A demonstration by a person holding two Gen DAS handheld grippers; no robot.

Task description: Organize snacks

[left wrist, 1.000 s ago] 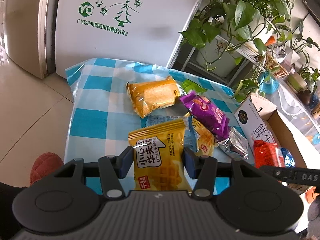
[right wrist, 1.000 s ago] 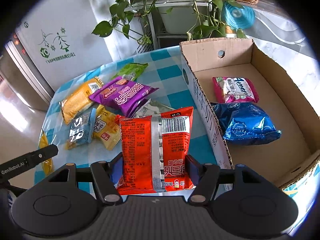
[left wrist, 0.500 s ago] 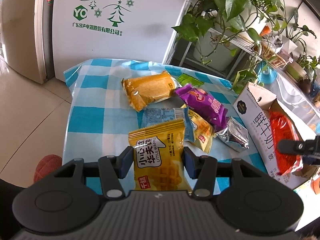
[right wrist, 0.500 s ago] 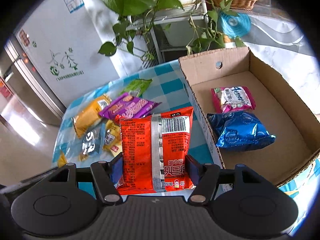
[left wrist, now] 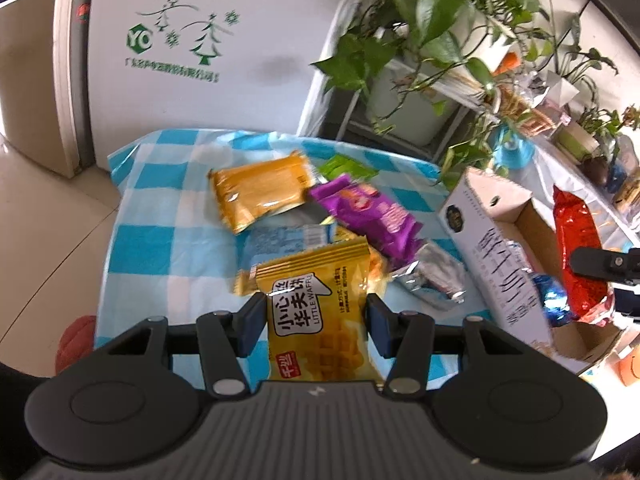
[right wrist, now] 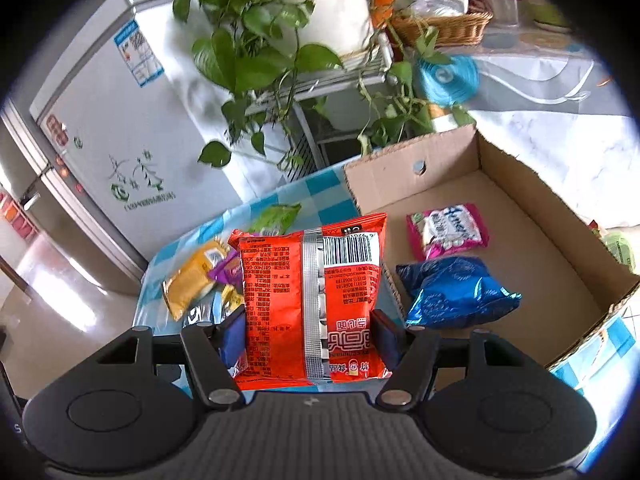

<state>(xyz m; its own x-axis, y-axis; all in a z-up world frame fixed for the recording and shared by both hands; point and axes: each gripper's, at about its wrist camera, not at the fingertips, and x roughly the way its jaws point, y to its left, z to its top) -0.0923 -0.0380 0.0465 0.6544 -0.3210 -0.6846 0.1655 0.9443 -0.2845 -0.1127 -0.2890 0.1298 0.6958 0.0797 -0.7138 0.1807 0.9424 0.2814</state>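
Observation:
My left gripper (left wrist: 316, 322) is shut on a yellow waffle packet (left wrist: 316, 304), held above the blue-checked tablecloth (left wrist: 160, 216). My right gripper (right wrist: 310, 338) is shut on a red snack bag (right wrist: 312, 300), lifted beside the left wall of the cardboard box (right wrist: 520, 208). That red snack bag (left wrist: 580, 256) also shows over the cardboard box (left wrist: 492, 248) in the left wrist view. Inside the box lie a blue bag (right wrist: 456, 296) and a pink packet (right wrist: 448, 230). On the cloth lie an orange packet (left wrist: 260, 192), a purple packet (left wrist: 368, 216), a silver packet (left wrist: 432, 276) and a green packet (left wrist: 348, 166).
A white freezer (left wrist: 192, 52) stands behind the table. Potted plants on a rack (left wrist: 420, 60) hang over the table's far right corner. A wicker basket (right wrist: 444, 26) and a blue ribbon roll (right wrist: 444, 78) sit beyond the box. Tiled floor (left wrist: 40, 240) lies left of the table.
The right gripper has risen and carried the red bag toward the box, so the table looks smaller below it. The left gripper has lifted the yellow packet slightly and drifted right.

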